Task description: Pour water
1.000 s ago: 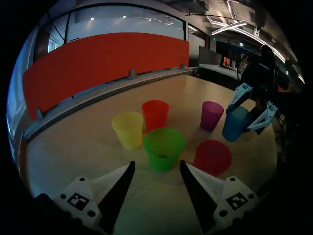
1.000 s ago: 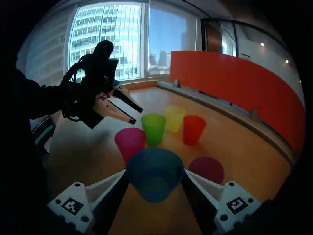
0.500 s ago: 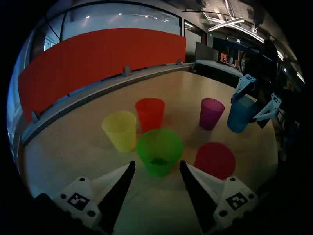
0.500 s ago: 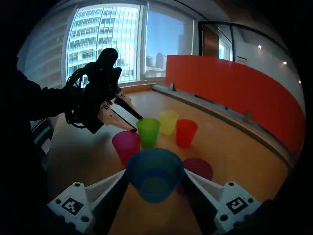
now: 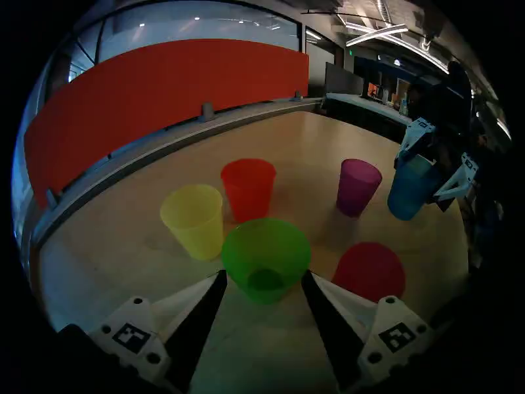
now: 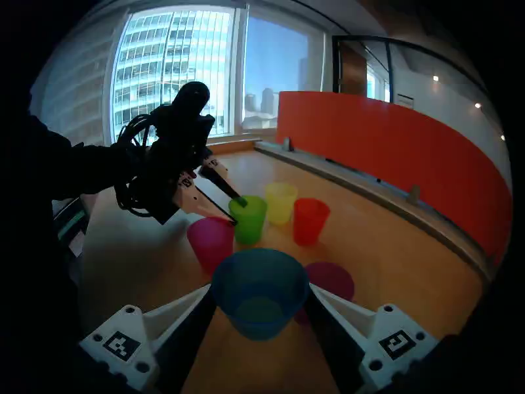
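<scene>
A green cup point(image 5: 266, 259) stands on the wooden table point(image 5: 315, 144), right between the fingertips of my open left gripper point(image 5: 262, 279). In the right gripper view, that left gripper point(image 6: 237, 209) straddles the green cup point(image 6: 249, 218). My right gripper point(image 6: 260, 299) is shut on a blue cup point(image 6: 260, 289) with a little water in it, held upright above the table. In the left gripper view the blue cup point(image 5: 411, 189) hangs at the far right in the right gripper point(image 5: 420, 178).
Around the green cup stand a yellow cup point(image 5: 192, 220), an orange cup point(image 5: 248, 187), a purple cup point(image 5: 357, 187) and a red cup point(image 5: 369, 270). An orange partition point(image 5: 164, 92) lines the table's far edge. A person's dark sleeve point(image 6: 72, 164) holds the left gripper.
My left gripper moved forward until the green cup came between its fingers. The right gripper, still holding the blue cup, rose a little and drew back from the cups.
</scene>
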